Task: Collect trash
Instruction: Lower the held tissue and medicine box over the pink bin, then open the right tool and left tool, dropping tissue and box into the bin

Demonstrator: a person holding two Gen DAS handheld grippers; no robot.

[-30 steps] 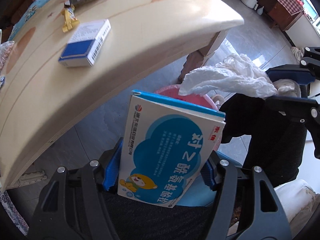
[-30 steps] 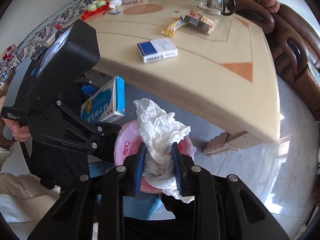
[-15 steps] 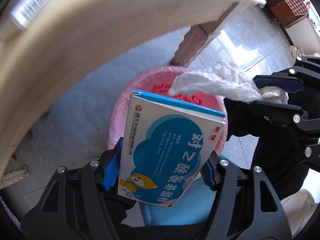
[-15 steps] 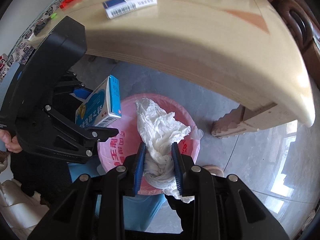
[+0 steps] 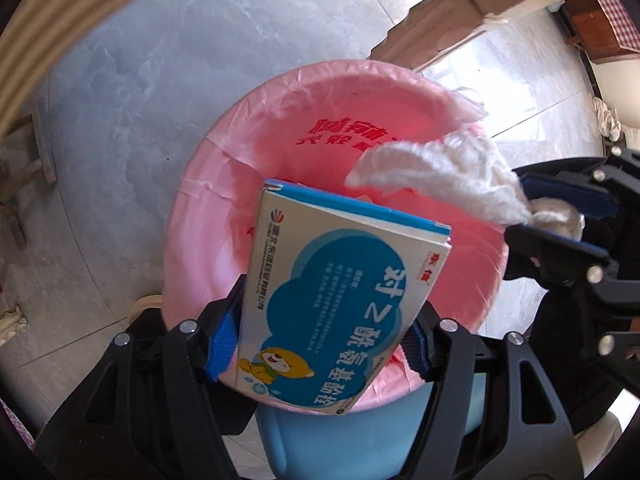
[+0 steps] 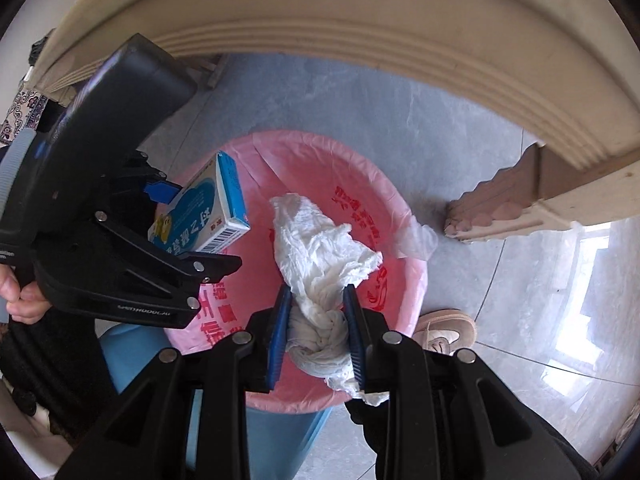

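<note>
Left gripper (image 5: 324,344) clamped on medicine box (image 5: 336,304), right gripper (image 6: 316,324) pinched on crumpled tissue (image 6: 316,256); both directly above pink-lined bin (image 6: 404,216), neither item released yet.

We note a blue bin (image 5: 360,440) with a pink liner (image 5: 280,128) printed in red characters. The box (image 5: 340,300) is white and blue with a yellow cartoon bear. The tissue (image 6: 320,252) is white. The floor (image 5: 180,60) is grey and marbled; the table edge (image 6: 400,40) is cream and ridged.
</note>
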